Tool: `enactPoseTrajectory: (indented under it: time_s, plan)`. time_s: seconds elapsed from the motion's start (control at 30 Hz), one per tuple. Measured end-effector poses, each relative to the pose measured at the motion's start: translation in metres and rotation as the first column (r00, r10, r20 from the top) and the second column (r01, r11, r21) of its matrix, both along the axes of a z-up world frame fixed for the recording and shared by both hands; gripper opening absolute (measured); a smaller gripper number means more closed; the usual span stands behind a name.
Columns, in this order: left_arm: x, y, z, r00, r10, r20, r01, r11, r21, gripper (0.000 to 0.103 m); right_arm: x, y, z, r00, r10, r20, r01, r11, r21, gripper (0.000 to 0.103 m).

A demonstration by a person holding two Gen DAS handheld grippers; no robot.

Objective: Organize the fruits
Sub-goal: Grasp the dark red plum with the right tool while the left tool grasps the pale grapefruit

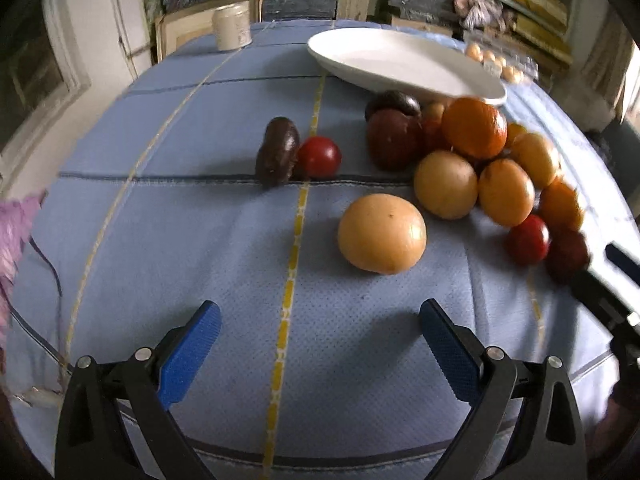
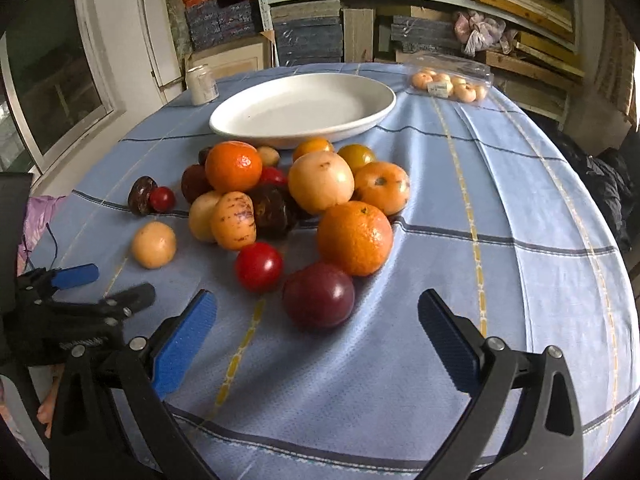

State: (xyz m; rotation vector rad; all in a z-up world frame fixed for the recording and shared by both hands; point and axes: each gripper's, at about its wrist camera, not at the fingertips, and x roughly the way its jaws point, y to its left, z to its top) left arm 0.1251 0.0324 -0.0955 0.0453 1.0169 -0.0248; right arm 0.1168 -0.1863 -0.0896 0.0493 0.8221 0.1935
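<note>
**Both grippers open over a heap of loose fruit**

Left wrist view: the left gripper (image 1: 320, 320) hangs with its blue pads spread wide and nothing between them, low over the blue checked tablecloth (image 1: 180, 240). Just beyond it lies a pale yellow round fruit (image 1: 382, 233), apart from the rest. Farther off, a dark purple fruit (image 1: 278, 151) touches a small red tomato (image 1: 319, 157). To the right the fruit pile (image 1: 480, 160) crowds against the near rim of the white plate (image 1: 404, 64), which holds no fruit. A cream jar (image 1: 233, 26) stands at the far left.

Right wrist view: the right gripper (image 2: 318, 312) is likewise spread and holds nothing. A dark red plum (image 2: 319, 295) sits just past its fingertips, with a red tomato (image 2: 259, 266) to the left and a large orange (image 2: 355, 238) behind. At the far right edge lies a clear packet of small pale fruits (image 2: 450, 80)
</note>
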Motion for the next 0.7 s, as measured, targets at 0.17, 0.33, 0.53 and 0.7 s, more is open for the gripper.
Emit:
enactPoseTrajectory:
  time_s: [0.17, 0.33, 0.53, 0.7]
  plan:
    - [0.002, -0.001, -0.002, 1.0, -0.016, 0.001, 0.016, 1.0, -0.004, 0.1, 0.008, -0.003, -0.01, 0.998, 0.023, -0.059, -0.021, 0.999, 0.046, 0.066]
    - [-0.002, 0.0, -0.004, 0.999, -0.025, 0.038, 0.025, 1.0, -0.008, 0.1, 0.012, -0.008, -0.013, 0.997, 0.014, -0.071, -0.008, 0.996, 0.084, 0.065]
    - [-0.007, -0.002, -0.002, 0.999, -0.032, 0.04, 0.032, 0.999, -0.005, 0.1, 0.019, -0.01, -0.017, 0.995, 0.018, -0.096, -0.008, 0.995, 0.104, 0.053]
    - [0.0, -0.015, 0.011, 0.988, -0.129, 0.082, 0.131, 0.991, -0.024, 0.1, 0.022, -0.012, -0.019, 0.995, 0.013, -0.098, -0.003, 0.995, 0.099, 0.048]
